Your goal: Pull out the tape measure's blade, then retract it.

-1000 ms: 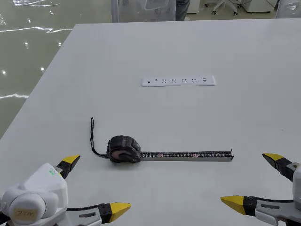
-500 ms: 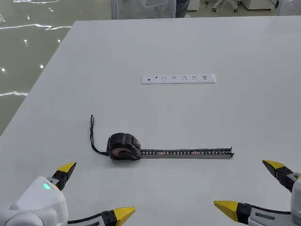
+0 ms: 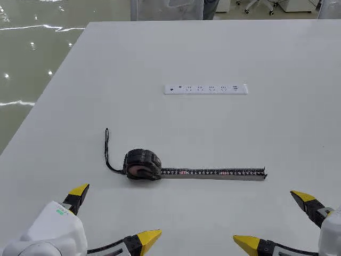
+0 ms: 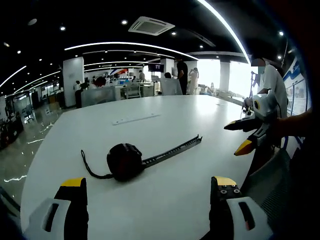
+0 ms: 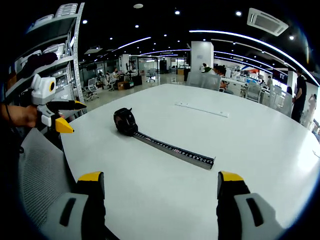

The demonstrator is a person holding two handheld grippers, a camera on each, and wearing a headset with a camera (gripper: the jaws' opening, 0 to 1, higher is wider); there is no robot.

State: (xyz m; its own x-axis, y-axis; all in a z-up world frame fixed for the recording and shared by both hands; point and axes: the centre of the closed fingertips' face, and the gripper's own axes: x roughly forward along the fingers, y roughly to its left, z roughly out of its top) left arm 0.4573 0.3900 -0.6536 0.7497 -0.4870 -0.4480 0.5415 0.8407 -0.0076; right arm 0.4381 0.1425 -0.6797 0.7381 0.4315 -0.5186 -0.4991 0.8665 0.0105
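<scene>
A black tape measure (image 3: 142, 164) is pictured ahead of the left gripper (image 3: 115, 213), its blade (image 3: 213, 173) drawn out flat toward the right gripper (image 3: 272, 219); both grippers are held spread wide, untouched by it.

Open-plan office: ceiling strip lights (image 4: 125, 43), air-con cassette (image 4: 151, 25), desks (image 5: 235, 82), shelving (image 5: 55, 30).

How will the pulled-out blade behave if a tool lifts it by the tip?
The blade is thin and long, lying flat on the table, so it would probably flex or buckle rather than stay rigid. Its case looks chunky and may anchor that end. The wrist strap looks limp, likely trailing.
</scene>
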